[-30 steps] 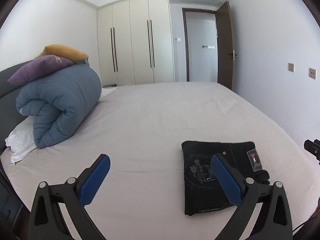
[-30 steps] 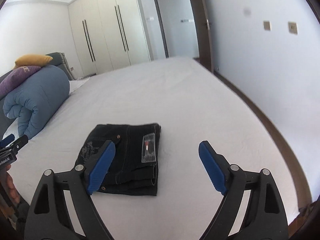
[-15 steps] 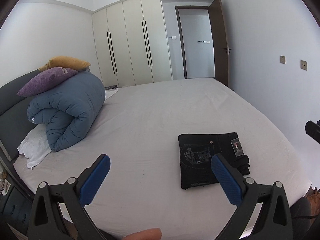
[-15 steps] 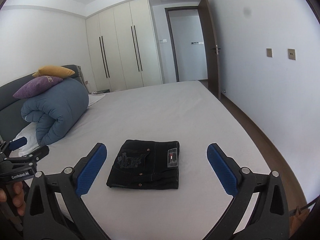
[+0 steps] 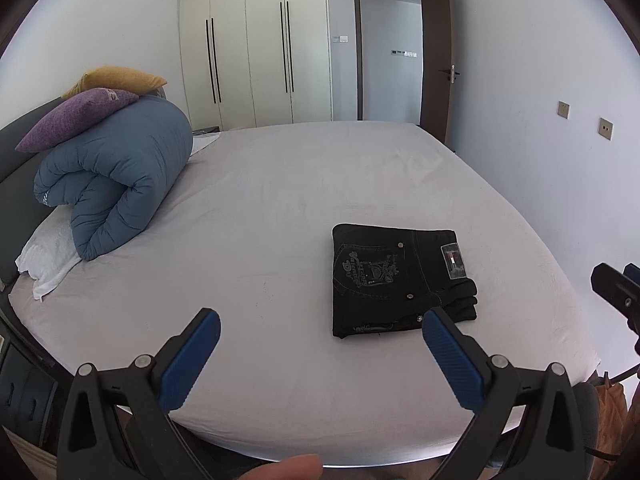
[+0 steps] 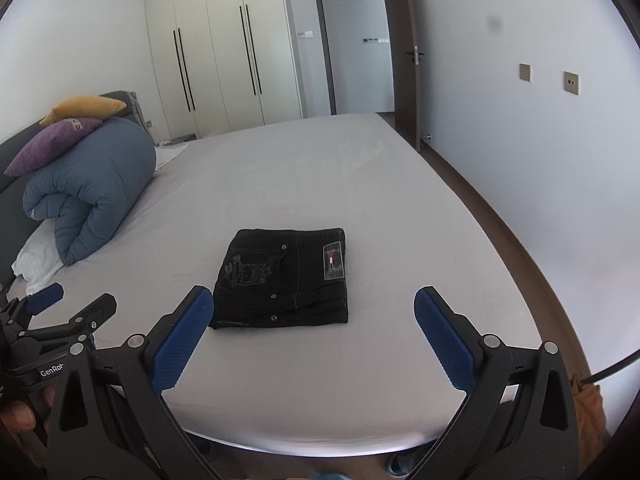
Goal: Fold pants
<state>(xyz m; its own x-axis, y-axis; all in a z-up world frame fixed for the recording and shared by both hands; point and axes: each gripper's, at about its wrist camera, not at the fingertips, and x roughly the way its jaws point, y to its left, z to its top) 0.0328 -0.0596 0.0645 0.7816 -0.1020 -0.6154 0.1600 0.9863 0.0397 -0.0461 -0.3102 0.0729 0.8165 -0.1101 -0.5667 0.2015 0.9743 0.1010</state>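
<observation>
The black pants (image 5: 396, 278) lie folded into a neat rectangle on the white bed (image 5: 260, 200), near its front right part; they also show in the right wrist view (image 6: 284, 278). My left gripper (image 5: 320, 330) is open and empty, held back over the bed's near edge, left of the pants. My right gripper (image 6: 314, 320) is open and empty, held back from the pants over the near edge. Neither gripper touches the pants.
A rolled blue duvet (image 5: 116, 184) with a purple pillow (image 5: 76, 116) and a yellow pillow (image 5: 120, 78) lies at the bed's left by the headboard. Wardrobes (image 5: 256, 48) and an open door (image 5: 436, 60) stand behind. A wall runs along the right.
Both grippers have pulled back and up from the folded pants toward the bed's near edge. The pants stay still on the bed.
</observation>
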